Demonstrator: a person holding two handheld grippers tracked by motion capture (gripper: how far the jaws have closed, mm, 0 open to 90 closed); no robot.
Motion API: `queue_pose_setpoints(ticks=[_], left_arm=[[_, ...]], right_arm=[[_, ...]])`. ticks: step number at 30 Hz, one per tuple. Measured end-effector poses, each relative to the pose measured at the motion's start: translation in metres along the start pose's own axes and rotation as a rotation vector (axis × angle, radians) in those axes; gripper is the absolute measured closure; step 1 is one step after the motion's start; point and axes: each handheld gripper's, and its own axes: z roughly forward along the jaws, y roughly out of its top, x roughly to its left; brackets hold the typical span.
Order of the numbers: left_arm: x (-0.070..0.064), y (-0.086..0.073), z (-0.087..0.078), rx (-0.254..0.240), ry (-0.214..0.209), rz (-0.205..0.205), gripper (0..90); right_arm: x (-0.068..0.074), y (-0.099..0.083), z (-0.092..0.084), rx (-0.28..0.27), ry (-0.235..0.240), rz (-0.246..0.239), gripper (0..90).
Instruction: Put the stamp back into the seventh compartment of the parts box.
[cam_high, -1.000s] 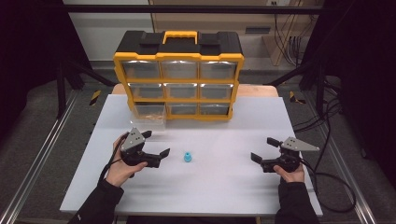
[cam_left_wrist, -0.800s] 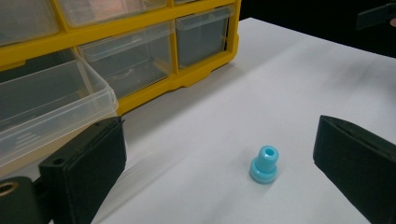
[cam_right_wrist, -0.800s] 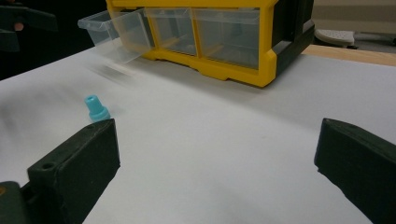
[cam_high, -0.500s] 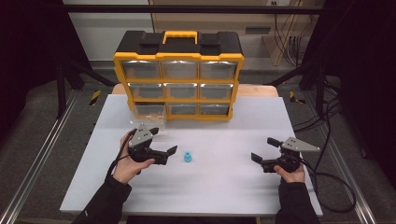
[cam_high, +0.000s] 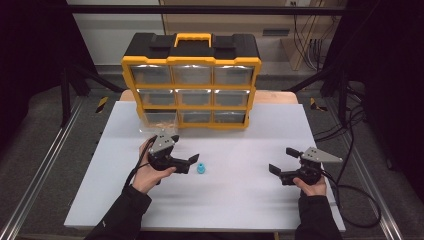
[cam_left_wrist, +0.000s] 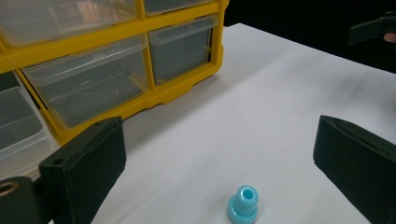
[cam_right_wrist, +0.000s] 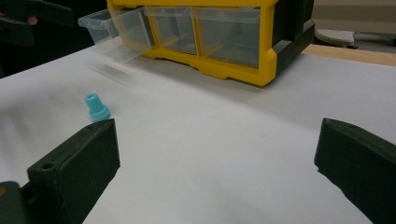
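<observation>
My left gripper (cam_high: 192, 161), jaws spread wide, closes in on a small blue peg (cam_high: 201, 169) standing upright on the white table (cam_high: 240, 200); nothing is grasped yet, so pickup and stowing appear to remain. My right gripper (cam_high: 274, 169) waits well apart, also agape and empty. Behind stands a yellow drawer organizer (cam_high: 192, 82), its bottom-left clear drawer (cam_high: 158, 119) pulled out, amid dark surroundings and cables.
</observation>
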Motion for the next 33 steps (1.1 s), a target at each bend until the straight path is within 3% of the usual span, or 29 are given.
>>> queue_pose_setpoints(ticks=[20, 33], left_arm=[[-0.010, -0.017, 0.024, 0.074, -0.025, 0.013, 2.5], [-0.014, -0.023, 0.031, 0.101, -0.037, 0.011, 3.1]], right_arm=[[0.000, 0.000, 0.000, 0.002, -0.001, -0.010, 0.7], [0.000, 0.000, -0.001, 0.000, -0.003, -0.003, 0.7]])
